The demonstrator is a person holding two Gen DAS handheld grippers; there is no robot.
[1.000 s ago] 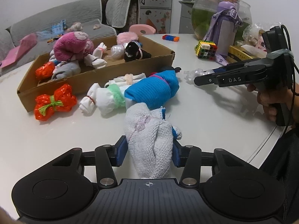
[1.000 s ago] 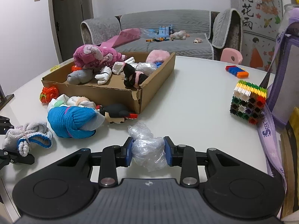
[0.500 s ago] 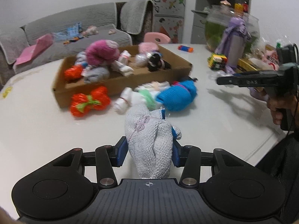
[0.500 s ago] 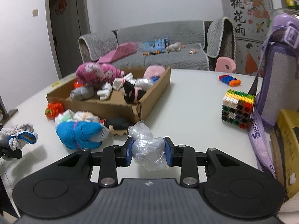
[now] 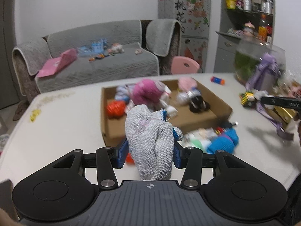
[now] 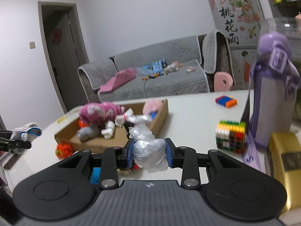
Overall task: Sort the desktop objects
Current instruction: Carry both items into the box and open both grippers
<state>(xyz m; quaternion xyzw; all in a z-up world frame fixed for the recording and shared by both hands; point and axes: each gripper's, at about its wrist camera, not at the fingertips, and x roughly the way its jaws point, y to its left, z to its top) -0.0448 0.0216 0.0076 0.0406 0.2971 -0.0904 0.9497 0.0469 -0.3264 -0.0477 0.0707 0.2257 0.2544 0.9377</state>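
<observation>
Gripping a grey sock bundle (image 5: 149, 146), the left claw (image 5: 149, 151); right claw (image 6: 149, 153) clamps crumpled plastic (image 6: 148, 150).

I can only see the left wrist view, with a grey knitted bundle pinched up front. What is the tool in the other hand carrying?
Observer: The right gripper is shut on a crumpled clear plastic bag.
Operator: Is it over the cardboard box yet?
Observer: Hard to say. In the right wrist view the bag is raised and overlaps the near side of the cardboard box, but I cannot tell whether it is above the opening.
</observation>
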